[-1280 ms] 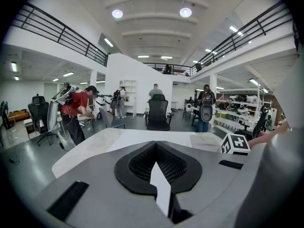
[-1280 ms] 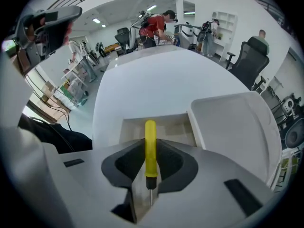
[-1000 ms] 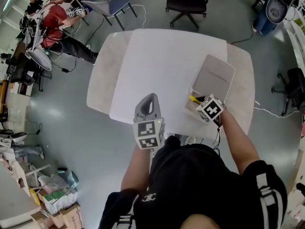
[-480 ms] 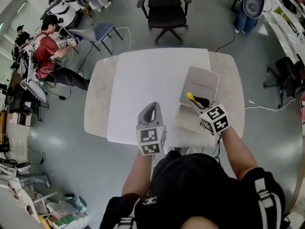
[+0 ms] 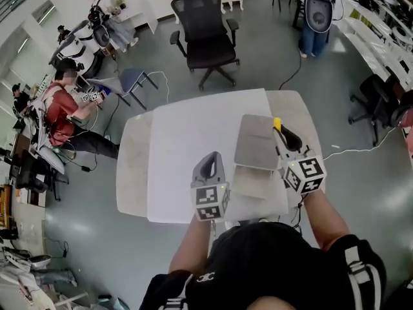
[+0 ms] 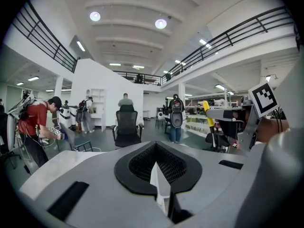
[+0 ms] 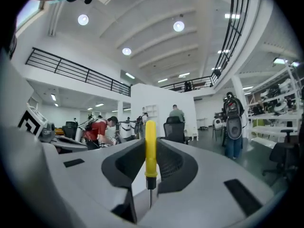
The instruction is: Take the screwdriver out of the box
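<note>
Now, grey left gripper with a marker cube (image 5: 208, 155) (image 6: 156, 163): is hovering over the near edge of the table, just left of the box. Its jaws are meeting at the tips with nothing between them, and it is sitting closer to the box than a second ago.
Grey right gripper with a marker cube (image 5: 285, 137) (image 7: 150, 175): is clamping the screwdriver at the dark collar under its handle. A second ago it was reaching down into the box; now it is hanging raised beside the right edge of the open lid.
Yellow-handled screwdriver (image 5: 277, 123) (image 7: 150, 146): is sitting clear of the box, between the right jaws. In the right gripper view its handle is sticking up past them and its thin metal shaft is pointing down. Earlier, its yellow end was showing inside the box.
Pale grey cardboard box (image 5: 253, 181): is resting on the right half of the table with its lid flap (image 5: 257, 141) standing open, in the same spot as before.
White-topped table with beige ends (image 5: 187, 141): is carrying the box.
Black office chair (image 5: 203, 28): is standing beyond the table's far edge, now fully in view.
Person in a red shirt (image 5: 61, 105): is sitting far off to the left.
</note>
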